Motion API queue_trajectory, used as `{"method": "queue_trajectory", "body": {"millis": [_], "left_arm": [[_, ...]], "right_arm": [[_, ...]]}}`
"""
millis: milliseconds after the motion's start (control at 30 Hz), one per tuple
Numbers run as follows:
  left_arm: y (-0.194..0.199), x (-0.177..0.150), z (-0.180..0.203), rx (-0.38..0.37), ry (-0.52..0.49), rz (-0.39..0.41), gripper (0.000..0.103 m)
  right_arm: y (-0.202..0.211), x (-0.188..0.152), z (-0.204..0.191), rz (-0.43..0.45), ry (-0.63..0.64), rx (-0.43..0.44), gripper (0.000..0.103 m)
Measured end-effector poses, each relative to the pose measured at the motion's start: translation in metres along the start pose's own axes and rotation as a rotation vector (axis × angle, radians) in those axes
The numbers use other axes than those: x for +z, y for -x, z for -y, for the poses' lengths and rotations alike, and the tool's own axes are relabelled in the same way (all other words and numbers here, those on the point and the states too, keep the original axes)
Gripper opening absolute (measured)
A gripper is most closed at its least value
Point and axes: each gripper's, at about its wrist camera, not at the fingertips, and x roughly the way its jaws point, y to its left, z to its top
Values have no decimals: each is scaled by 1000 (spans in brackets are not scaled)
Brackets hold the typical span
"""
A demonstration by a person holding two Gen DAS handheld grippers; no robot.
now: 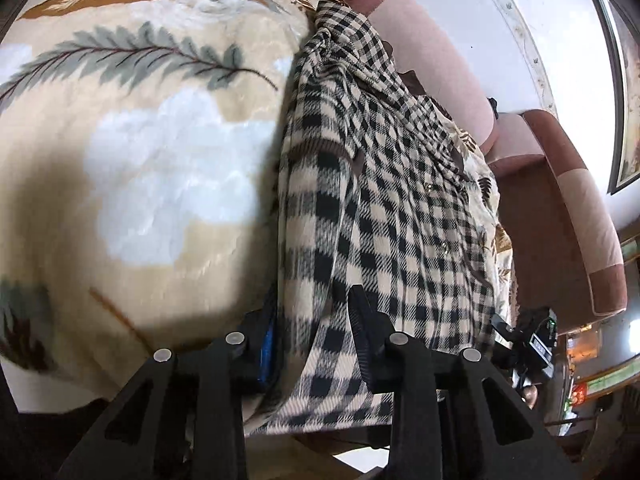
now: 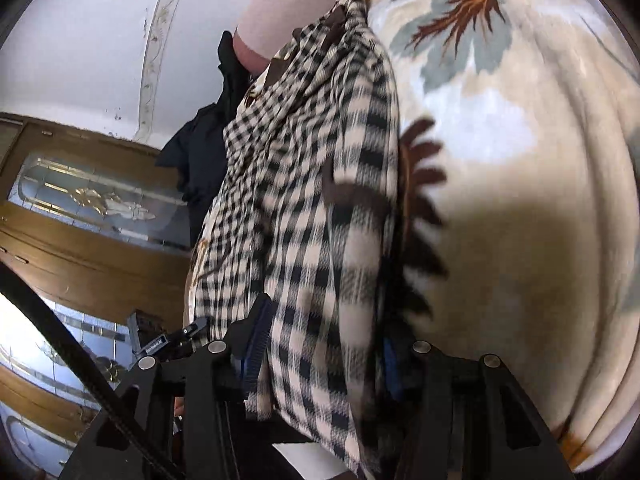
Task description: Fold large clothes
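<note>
A cream-and-black checked garment (image 1: 384, 200) lies in a long folded strip on a cream leaf-print blanket (image 1: 140, 140). My left gripper (image 1: 316, 340) has one finger under and one finger over the garment's near edge, closed on the cloth. In the right wrist view the same checked garment (image 2: 312, 200) runs away from the camera, and my right gripper (image 2: 324, 348) is likewise closed on its near edge, with cloth bunched between the fingers. The right gripper also shows in the left wrist view (image 1: 528, 344), at the garment's far side.
The blanket (image 2: 500, 160) covers a pink and brown sofa (image 1: 568, 216). A dark piece of clothing (image 2: 204, 152) hangs by the sofa arm. A wooden door with glass panel (image 2: 88, 208) stands behind. White wall beyond.
</note>
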Motion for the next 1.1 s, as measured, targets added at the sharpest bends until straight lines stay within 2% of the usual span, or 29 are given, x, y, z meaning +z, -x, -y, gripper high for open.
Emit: {"method": "queue_trajectory", "body": {"millis": [67,200,267,333,367,400,433,467,633,767,900,1000,1100], "left_arm": [[1,-5,3,22,-11,9,31],[1,-12,14,60,-69,12,44],[0,-13,19,98,-106,13,44],[-2,-15,26,139,-146,13,44],[-3,-16,30,174,-172,14,38],[-4,-17,32,210,-189,16,23],[-4,-17,34,249,-208,17,17],[-2,-17,34,264,-216,18,12],[22,-6,37,197,-181,59,7],[32,19,49,144,-155,99,7],[32,60,72,158,-159,165,7],[26,107,97,174,-178,223,7],[12,150,114,188,-175,238,7]], "right_arm": [[-3,-9,-5,-14,16,-12,52],[-7,-24,-17,-33,72,-68,50],[-10,-29,-25,-37,109,-106,48],[-13,-34,-31,-38,134,-149,41],[-14,-35,-33,-35,143,-176,38],[-13,-35,-32,-35,148,-192,30],[-12,-35,-32,-38,155,-214,19],[-10,-35,-33,-42,160,-226,13],[-1,-24,-63,-22,244,-212,7],[4,5,-95,18,316,-185,7],[-3,50,-126,83,393,-204,7],[-15,90,-144,141,419,-222,7],[-30,135,-154,183,420,-238,7]]}}
